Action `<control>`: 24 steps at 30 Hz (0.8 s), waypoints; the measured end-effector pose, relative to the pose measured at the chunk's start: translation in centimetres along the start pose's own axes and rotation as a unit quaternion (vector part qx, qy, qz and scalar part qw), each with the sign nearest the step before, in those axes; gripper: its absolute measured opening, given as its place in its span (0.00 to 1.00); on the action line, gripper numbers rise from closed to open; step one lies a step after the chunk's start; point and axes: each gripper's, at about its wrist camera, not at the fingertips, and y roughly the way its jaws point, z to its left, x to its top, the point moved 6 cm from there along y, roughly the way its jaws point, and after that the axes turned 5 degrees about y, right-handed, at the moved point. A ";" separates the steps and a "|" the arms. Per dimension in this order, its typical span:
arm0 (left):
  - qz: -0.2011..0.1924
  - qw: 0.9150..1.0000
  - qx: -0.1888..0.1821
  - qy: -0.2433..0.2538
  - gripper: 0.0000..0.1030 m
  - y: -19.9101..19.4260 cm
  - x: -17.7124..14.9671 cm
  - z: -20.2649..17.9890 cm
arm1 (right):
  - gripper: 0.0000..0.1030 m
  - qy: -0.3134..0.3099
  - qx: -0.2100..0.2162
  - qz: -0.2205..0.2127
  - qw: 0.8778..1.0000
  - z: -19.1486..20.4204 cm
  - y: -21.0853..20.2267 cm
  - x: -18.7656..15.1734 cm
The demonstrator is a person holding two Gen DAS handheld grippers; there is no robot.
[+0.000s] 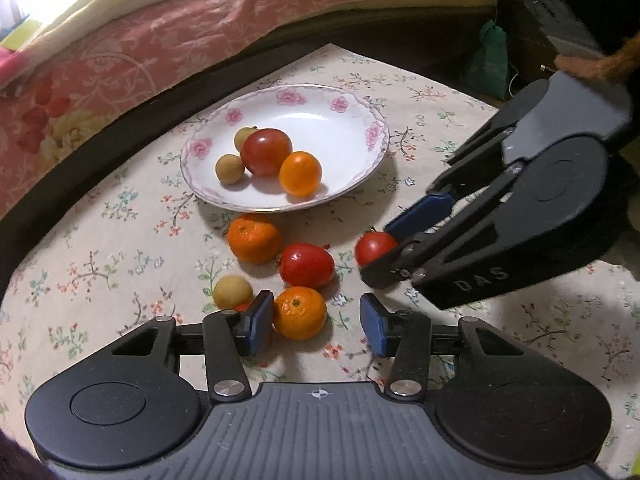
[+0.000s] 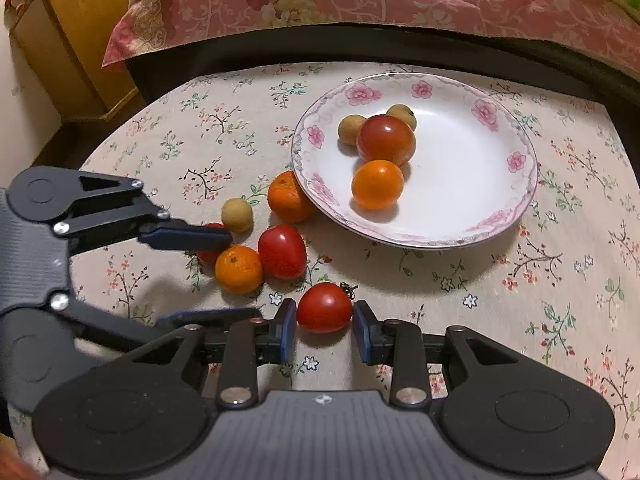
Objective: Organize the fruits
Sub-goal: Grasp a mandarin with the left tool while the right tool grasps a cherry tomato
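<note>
right gripper (image 2: 324, 330): fingers spread, bracketing small tomato (image 2: 323, 307) for pickup
left gripper (image 1: 316, 322): fingers spread, nearing mandarin (image 1: 299, 313)
plate (image 2: 500, 216): collecting fruit

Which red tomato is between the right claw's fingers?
The tomato alone nearest the camera, between the right claw; the others sit beside oranges or on the plate.

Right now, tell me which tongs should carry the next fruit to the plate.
Right. The right tongs already straddle a tomato, pads close on both sides. The left tongs are open around a tangerine, only one pad near it. The plate lies just ahead.
</note>
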 end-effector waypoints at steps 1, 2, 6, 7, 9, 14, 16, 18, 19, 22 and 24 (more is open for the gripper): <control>0.003 1.000 0.004 0.002 0.54 0.3 0.1 0.1 | 0.31 0.003 0.001 0.000 1.000 -0.1 -0.1 0.0; 0.005 1.000 0.007 0.003 0.54 0.5 0.2 0.3 | 0.31 0.005 0.002 0.000 1.000 -0.2 -0.1 -0.1; 0.019 1.000 0.019 0.001 0.52 1.2 0.0 0.8 | 0.30 0.009 -0.002 -0.002 1.000 -0.6 -0.4 -0.2; 0.025 1.000 0.017 0.001 0.46 1.4 -0.1 0.7 | 0.30 0.010 -0.003 -0.002 1.000 -0.6 -0.4 -0.2; 0.030 1.000 0.004 -0.010 0.40 1.4 -0.3 0.5 | 0.30 0.011 -0.003 -0.002 1.000 -0.7 -0.4 -0.1; 0.035 0.999 0.003 -0.008 0.39 1.1 -0.5 0.2 | 0.30 0.007 -0.003 -0.002 1.000 -0.6 -0.6 -0.1; 0.036 0.999 0.000 -0.010 0.39 0.8 -0.6 0.0 | 0.30 0.004 0.000 0.001 1.000 -0.5 -0.6 -0.2; 0.040 0.999 -0.001 -0.009 0.39 0.5 -0.8 -0.3 | 0.30 0.001 0.000 0.004 1.000 -0.4 -0.6 -0.4; 0.040 0.999 -0.002 -0.007 0.39 0.3 -0.9 -0.6 | 0.30 -0.003 0.000 0.005 1.000 -0.3 -0.6 -0.5; 0.040 0.999 -0.005 -0.005 0.39 -0.1 -1.2 -1.1 | 0.30 -0.019 -0.003 0.007 1.000 0.1 -0.7 -0.9; 0.042 0.999 -0.004 -0.007 0.41 -0.1 -1.5 -1.2 | 0.30 -0.027 -0.006 0.011 1.000 0.1 -0.4 -1.1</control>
